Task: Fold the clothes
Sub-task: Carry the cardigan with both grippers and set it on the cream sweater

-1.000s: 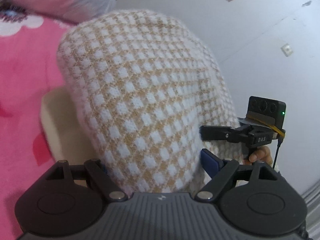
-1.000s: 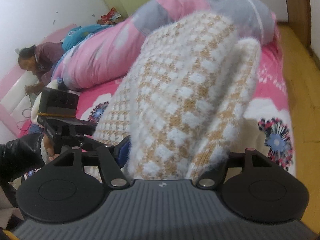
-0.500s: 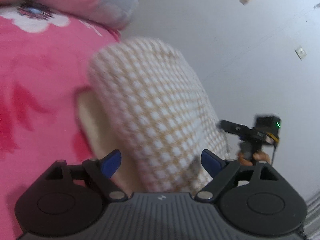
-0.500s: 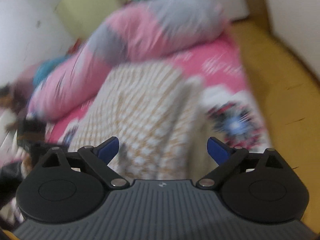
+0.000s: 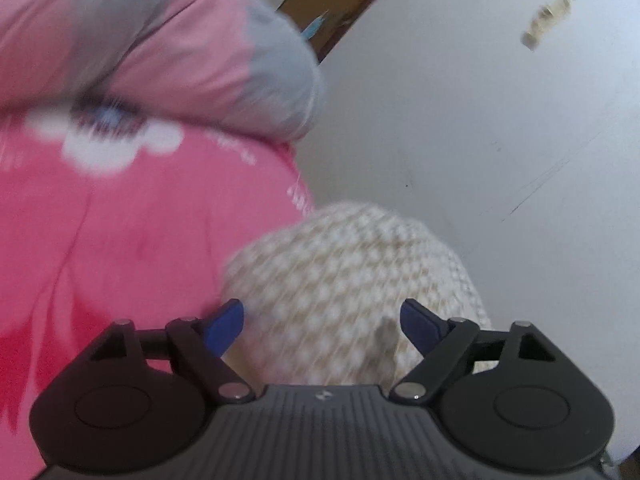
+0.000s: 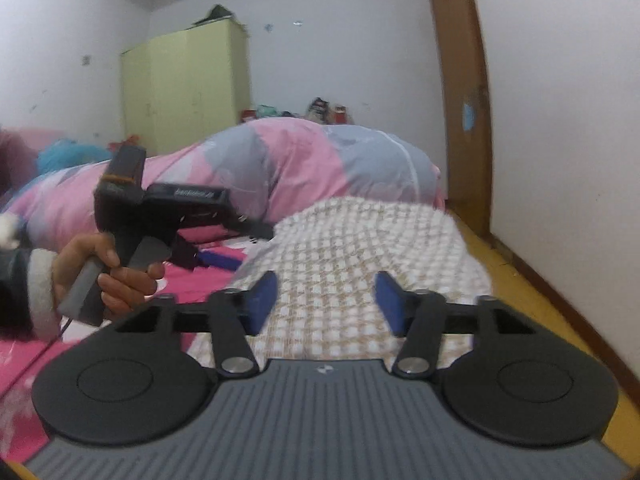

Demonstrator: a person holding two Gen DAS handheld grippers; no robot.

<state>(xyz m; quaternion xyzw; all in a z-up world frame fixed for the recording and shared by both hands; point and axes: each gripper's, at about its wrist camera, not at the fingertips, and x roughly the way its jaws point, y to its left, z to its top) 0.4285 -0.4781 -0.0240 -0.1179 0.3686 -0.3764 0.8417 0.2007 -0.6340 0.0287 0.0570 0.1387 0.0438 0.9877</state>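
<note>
The left gripper (image 5: 322, 322), held in a hand (image 6: 108, 276) over the pink bed (image 5: 120, 248), has its jaws wide apart, gripping nothing. The checked sweater (image 6: 360, 248) lies at the bed's right edge, apparently folded; blur limits certainty. The right gripper (image 6: 326, 300) has just been closing; its jaws stand apart above the sweater, nothing clamped.

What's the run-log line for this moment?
stage: fold released | checked sweater: lying on pink bedsheet | left tool: open, empty | right tool: jaws just closing, nothing gripped
</note>
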